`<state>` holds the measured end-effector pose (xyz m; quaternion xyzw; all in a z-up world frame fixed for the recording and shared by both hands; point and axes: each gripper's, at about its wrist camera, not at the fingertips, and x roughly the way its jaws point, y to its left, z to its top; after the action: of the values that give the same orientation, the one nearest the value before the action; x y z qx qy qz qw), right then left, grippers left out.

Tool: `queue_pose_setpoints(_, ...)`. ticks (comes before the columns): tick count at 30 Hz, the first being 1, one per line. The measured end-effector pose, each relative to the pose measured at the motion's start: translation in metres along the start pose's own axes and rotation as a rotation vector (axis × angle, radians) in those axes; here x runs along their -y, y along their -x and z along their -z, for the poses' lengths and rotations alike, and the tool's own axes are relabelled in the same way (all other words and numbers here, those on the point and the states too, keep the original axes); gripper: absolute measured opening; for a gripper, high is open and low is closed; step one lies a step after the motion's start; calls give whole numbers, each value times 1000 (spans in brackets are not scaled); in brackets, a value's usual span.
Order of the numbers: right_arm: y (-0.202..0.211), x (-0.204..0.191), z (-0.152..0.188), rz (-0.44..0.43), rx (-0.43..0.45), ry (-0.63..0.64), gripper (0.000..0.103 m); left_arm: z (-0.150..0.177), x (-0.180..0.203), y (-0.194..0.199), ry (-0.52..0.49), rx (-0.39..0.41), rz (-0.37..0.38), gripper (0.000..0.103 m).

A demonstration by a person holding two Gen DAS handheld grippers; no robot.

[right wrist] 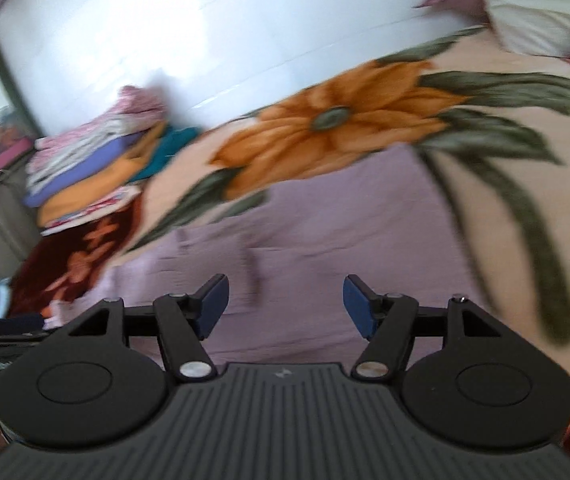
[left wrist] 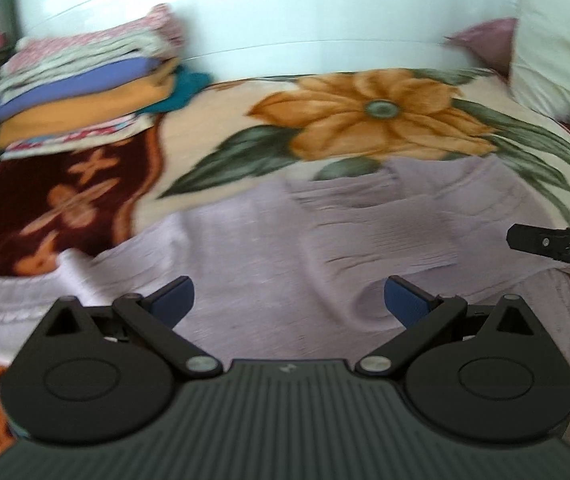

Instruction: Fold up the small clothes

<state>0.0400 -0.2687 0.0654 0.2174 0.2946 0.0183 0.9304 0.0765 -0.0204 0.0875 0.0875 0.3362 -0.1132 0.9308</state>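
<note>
A pale lilac knitted garment (left wrist: pixel 325 248) lies spread flat on the flowered blanket (left wrist: pixel 365 116), one sleeve reaching out to the left. My left gripper (left wrist: pixel 289 300) hovers over its near part, open, with nothing between the blue pads. A black fingertip of my right gripper (left wrist: pixel 541 242) pokes in at the right edge of the left wrist view. In the right wrist view the same lilac garment (right wrist: pixel 325 248) fills the middle, and my right gripper (right wrist: pixel 286 306) stands open above it, empty. Both views are blurred by motion.
A stack of folded clothes (left wrist: pixel 85 84) sits at the back left against the white wall (left wrist: pixel 305 8), also seen as the stack (right wrist: pixel 97 168) in the right wrist view. A white pillow (left wrist: pixel 557 40) lies at the back right. The blanket's dark red border (left wrist: pixel 45 208) runs along the left.
</note>
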Motion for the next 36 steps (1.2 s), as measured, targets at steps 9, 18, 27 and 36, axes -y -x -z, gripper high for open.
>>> queue_pose_setpoints(9,-6,34,13,49,-38,-20,71,6,63,-44,-224,-4,29,103)
queue_pose_setpoints(18,-14,27,19,60,-37,4,71,9,70,-50,-261,69,91,12)
queue_pose_setpoints(27,-14,26,22,63,-30,15,71,4,-1,-24,44,121,-9,12)
queue_pose_setpoints(36,-15,24,22,70,-36,43,71,43,-76,-24,330,-4,-52,14)
